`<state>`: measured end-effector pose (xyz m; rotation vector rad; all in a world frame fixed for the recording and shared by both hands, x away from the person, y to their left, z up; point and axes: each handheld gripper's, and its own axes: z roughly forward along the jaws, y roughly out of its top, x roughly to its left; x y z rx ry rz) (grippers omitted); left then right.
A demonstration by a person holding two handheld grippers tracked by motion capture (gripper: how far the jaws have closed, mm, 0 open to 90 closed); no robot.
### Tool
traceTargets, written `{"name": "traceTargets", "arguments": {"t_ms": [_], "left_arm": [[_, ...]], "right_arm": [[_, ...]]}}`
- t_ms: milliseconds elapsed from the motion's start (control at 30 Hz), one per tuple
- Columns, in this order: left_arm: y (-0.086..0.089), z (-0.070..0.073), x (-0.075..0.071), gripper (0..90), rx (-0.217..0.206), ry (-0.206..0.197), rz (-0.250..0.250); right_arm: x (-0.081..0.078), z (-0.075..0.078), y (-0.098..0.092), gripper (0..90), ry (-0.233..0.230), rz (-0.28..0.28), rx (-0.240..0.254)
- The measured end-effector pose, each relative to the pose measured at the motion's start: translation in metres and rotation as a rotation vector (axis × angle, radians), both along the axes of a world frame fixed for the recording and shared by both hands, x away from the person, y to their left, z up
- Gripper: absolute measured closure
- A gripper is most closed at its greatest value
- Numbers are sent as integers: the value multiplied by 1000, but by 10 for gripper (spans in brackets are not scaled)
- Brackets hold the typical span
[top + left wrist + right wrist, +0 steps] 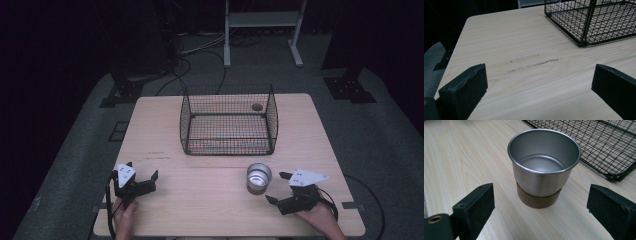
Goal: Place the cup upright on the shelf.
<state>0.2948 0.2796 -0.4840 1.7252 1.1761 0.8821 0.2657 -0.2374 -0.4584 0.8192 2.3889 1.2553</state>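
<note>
Two risks stood out. The right hand-held gripper (277, 188) had its jaws spread wide, gripping nothing, aimed at the steel cup (543, 167), which stood upright on the table (210, 200) just in front of the wire basket (228, 120), apart from both jaws. The cup's smooth metal wall tapered down to a brown band (537, 200) at the base; pads closing high on that taper would probably slide and tip it. An off-centre approach could let one jaw strike first and shove the cup toward the basket's mesh. The left hand-held gripper (142, 176) rested open over bare wood, well apart from the cup, too far to steady anything.
</note>
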Motion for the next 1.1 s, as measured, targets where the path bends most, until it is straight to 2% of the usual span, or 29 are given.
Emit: {"name": "traceTargets", "arguments": {"t_ms": [300,367,933,1100], "left_arm": [[0,0,0,0,1,0,-1],[0,0,0,0,-1,0,0],[0,0,0,0,-2,-2,0],[0,0,0,0,-5,-2,0]], "right_arm": [[5,-1,11,69,14,10,-6],[7,-2,13,36,18,10,-13],[22,0,29,36,16,15,-41],[28,-4,33,36,31,15,-52]]}}
